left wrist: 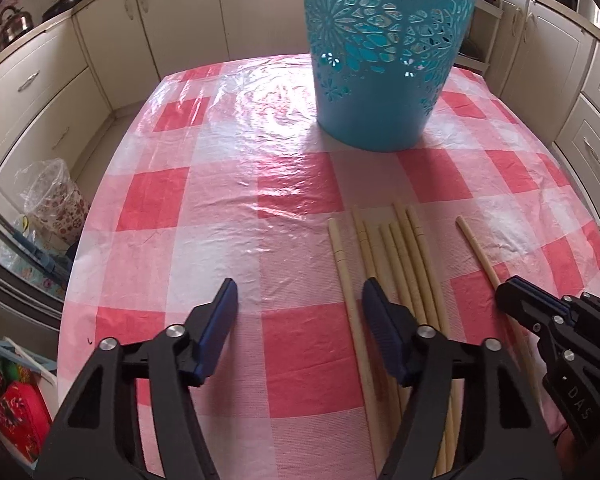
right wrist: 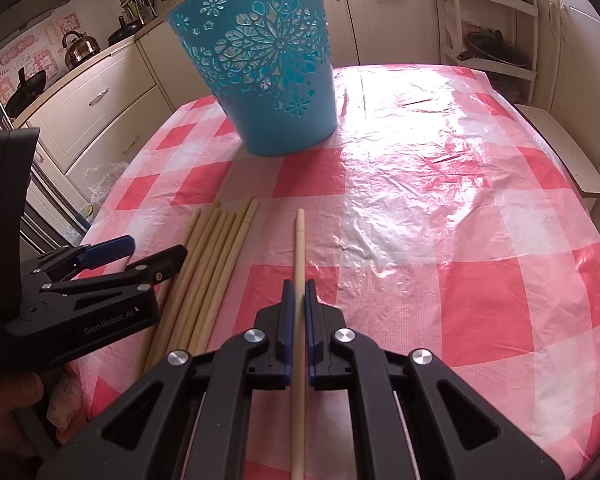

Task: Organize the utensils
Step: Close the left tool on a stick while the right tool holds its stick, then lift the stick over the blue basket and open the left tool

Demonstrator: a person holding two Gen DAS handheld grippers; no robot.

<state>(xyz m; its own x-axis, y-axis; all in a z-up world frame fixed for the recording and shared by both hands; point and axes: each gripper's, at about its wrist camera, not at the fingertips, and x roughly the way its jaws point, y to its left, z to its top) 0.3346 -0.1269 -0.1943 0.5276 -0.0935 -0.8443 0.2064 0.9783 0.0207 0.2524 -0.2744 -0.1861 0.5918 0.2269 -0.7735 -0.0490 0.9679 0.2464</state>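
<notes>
1. Right now I have the right gripper (right wrist: 299, 292) clamped on a single chopstick (right wrist: 299, 240), both blue pads pressed against its sides, the stick running forward between them toward the blue basket (right wrist: 260, 80).
2. From the left wrist view, that same chopstick (left wrist: 480, 256) lies apart from the others, on the basket's near side and off to the right, with the right gripper (left wrist: 512, 292) closed around it.
3. My left gripper (left wrist: 298, 304) stands with its jaws parted and nothing between the pads; I see only tablecloth (left wrist: 220, 220) in the gap.
4. Its right finger (left wrist: 380, 320) sits over the left edge of the chopstick bundle (left wrist: 404, 264); I cannot tell whether it touches the sticks.
5. The bundle (right wrist: 216, 248) lies flat on the cloth, on the near side of the basket, sticks roughly parallel and pointing toward it, well short of its base.
6. In the right wrist view, the left gripper (right wrist: 140, 252) hangs just left of the bundle, nearer me than the basket.
7. The basket (left wrist: 384, 60) stands upright on the far part of the table, a flower pattern cut through its wall.
8. Behind the basket run cream kitchen cabinets (left wrist: 160, 12), and a kettle (right wrist: 80, 46) sits on the counter to the basket's left.
9. The red and white checked tablecloth (right wrist: 440, 200) is covered with a shiny, wrinkled plastic sheet all around the basket.
</notes>
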